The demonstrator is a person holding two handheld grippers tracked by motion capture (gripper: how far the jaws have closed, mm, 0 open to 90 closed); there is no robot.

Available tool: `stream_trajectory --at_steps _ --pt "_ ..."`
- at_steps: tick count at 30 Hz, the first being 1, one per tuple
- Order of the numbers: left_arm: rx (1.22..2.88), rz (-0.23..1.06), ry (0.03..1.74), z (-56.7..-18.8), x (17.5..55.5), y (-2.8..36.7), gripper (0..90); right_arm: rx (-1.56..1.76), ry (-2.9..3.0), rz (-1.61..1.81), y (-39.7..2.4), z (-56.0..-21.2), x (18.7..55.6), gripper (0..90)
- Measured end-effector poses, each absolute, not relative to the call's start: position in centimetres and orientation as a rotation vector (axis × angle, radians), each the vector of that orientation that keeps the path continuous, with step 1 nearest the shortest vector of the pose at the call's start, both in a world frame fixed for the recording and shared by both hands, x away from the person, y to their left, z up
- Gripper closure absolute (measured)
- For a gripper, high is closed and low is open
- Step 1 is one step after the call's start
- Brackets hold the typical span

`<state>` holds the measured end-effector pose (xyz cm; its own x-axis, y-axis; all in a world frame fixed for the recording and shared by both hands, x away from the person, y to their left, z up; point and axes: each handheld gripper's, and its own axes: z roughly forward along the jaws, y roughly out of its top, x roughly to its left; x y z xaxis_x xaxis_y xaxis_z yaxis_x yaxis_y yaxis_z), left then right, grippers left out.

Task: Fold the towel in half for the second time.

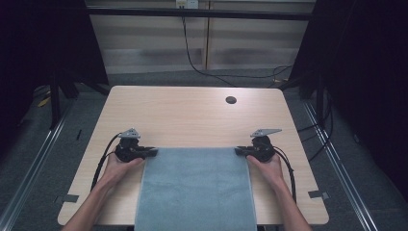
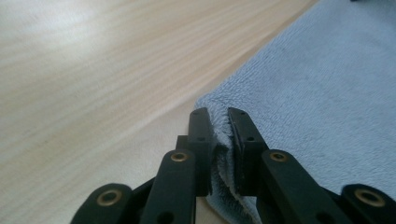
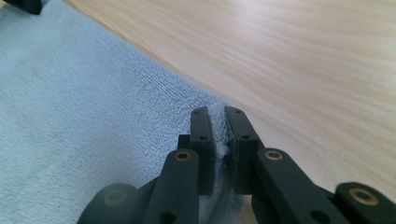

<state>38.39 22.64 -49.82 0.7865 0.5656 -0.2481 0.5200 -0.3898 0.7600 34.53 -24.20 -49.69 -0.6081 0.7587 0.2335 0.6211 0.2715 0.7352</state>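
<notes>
Tongs on both sides clenched on cloth. Left tongs [image 2: 218, 116] pinch the towel's [image 1: 195, 187] far-left corner, a fold of terry squeezed between the two black jaws. Right tongs [image 3: 215, 114] do the same at the far-right corner, fabric bunched in the narrow gap. From the high view, left tongs [image 1: 153, 152] sit at 9 o'clock of the towel's far edge, right tongs [image 1: 238, 151] at 3 o'clock, both pointing inward toward each other, a hand behind each, cables trailing back toward the person.

Progress, as a judgement: the work looks like a fold or a spread of the towel. Both corners are gripped, so the grasp step is done. No fold visible yet; the cloth lies in one flat layer. Left to do: lift the far edge and carry it toward 6 o'clock to fold, or drag it to reposition. Cannot tell which.

Towel: grey-blue terry, short looped pile, rectangular, smooth with no real wrinkles. It lies flat on the counter [image 1: 192, 115], centred on the near half, far edge straight between the tongs, near end running past the counter's 6 o'clock edge and out of frame. Soft and limp, likely to sag between the two grips once lifted.

Counter: light wood grain, round cable hole [image 1: 231, 100] at about 1 o'clock.
</notes>
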Motion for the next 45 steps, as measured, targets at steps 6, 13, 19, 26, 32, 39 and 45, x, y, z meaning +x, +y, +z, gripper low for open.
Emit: stream_trajectory --at_steps 6,13,19,26,32,39,45 --pt "1.975 0.069 0.792 -48.3 38.3 23.0 81.8 1.25 2.301 1.332 -24.6 -47.6 34.6 83.5" --pt "1.901 0.088 0.793 -46.6 38.8 22.9 82.3 1.247 2.244 1.375 -25.1 -46.3 35.0 84.2" --pt "1.868 0.123 0.782 -44.5 39.6 22.6 82.7 1.245 2.189 1.409 -25.3 -44.3 36.0 84.5" --pt "1.849 0.126 0.806 -43.1 41.3 22.6 82.7 1.243 2.146 1.431 -25.8 -42.3 37.7 84.6" --pt "1.836 0.148 0.802 -41.5 42.2 22.7 82.8 1.225 2.126 1.459 -25.8 -40.6 38.6 84.7" --pt "1.798 0.21 0.778 -38.1 42.5 23.1 83.8 1.17 2.072 1.505 -25.7 -37.7 38.6 84.7" --pt "1.748 0.243 0.751 -36.1 42.3 22.7 84.3 1.112 2.034 1.522 -25.8 -35.1 38.2 84.8"
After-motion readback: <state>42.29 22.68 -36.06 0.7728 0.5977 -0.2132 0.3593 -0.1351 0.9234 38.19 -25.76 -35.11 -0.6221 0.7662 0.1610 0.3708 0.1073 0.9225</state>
